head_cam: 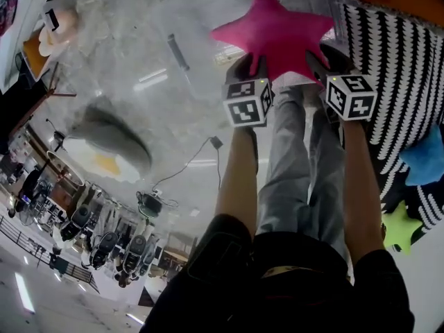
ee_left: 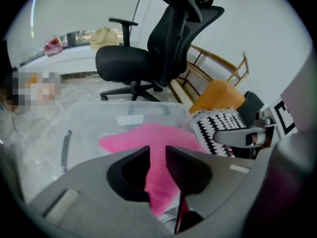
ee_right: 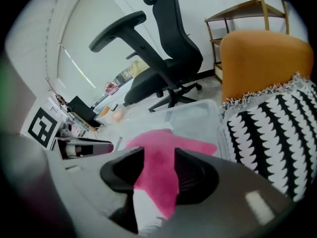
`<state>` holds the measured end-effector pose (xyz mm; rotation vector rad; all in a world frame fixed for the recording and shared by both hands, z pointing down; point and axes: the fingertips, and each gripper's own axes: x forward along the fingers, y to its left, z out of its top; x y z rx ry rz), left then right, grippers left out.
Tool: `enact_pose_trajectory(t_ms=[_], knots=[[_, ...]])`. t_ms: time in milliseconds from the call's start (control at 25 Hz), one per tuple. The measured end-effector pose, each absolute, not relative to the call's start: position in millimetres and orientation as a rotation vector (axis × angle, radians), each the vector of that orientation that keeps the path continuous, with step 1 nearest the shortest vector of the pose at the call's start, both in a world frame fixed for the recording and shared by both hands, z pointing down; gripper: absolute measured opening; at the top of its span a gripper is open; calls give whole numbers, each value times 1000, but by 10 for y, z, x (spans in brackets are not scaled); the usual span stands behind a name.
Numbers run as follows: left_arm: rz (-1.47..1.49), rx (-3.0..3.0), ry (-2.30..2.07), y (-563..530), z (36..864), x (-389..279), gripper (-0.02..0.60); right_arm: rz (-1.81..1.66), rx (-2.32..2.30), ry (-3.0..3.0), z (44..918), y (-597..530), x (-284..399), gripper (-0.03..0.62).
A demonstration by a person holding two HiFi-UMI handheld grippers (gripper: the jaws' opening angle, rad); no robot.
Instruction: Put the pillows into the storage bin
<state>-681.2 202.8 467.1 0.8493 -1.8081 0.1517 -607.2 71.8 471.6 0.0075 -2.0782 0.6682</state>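
Note:
A pink star pillow (head_cam: 277, 33) hangs over the clear plastic storage bin (head_cam: 182, 21), held by two of its lower points. My left gripper (head_cam: 251, 66) is shut on one point, and pink fabric fills the narrow gap between its jaws in the left gripper view (ee_left: 157, 157). My right gripper (head_cam: 326, 60) is shut on the other point, with the pillow (ee_right: 163, 152) squeezed between its pads (ee_right: 159, 165). The bin (ee_left: 99, 118) lies just beyond the pillow (ee_left: 148, 138) and looks empty.
A black-and-white patterned pillow (head_cam: 395, 68) lies right of the bin, with an orange cushion (ee_right: 262, 58) behind it. Blue (head_cam: 424, 155) and green star (head_cam: 401, 229) pillows lie at the right edge. A fried-egg cushion (head_cam: 97, 159) lies left. A black office chair (ee_left: 158, 48) stands beyond the bin.

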Motion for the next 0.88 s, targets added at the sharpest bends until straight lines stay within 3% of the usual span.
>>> enact_pose_trajectory(t_ms=[200,280,320,360,880], knots=[[185,885,-1794,2085,4746,-6805,104,756,86,-2042,4850,782,-5937,188],[181,923,-1759,1982,4713,-6679,88,754,150,-2038,4813,707,-5710,96],[179,939,-1740,1913,4696,-6588,18,765,198,-2035,4798,639,-5562,46],[172,959,-1722,1830,4675,-6485,9,789,243,-2031,4784,572,-5409,21],[380,1468,-1467,690,4592,-4822,11,942,910,-2036,4718,14,-3394,11]])
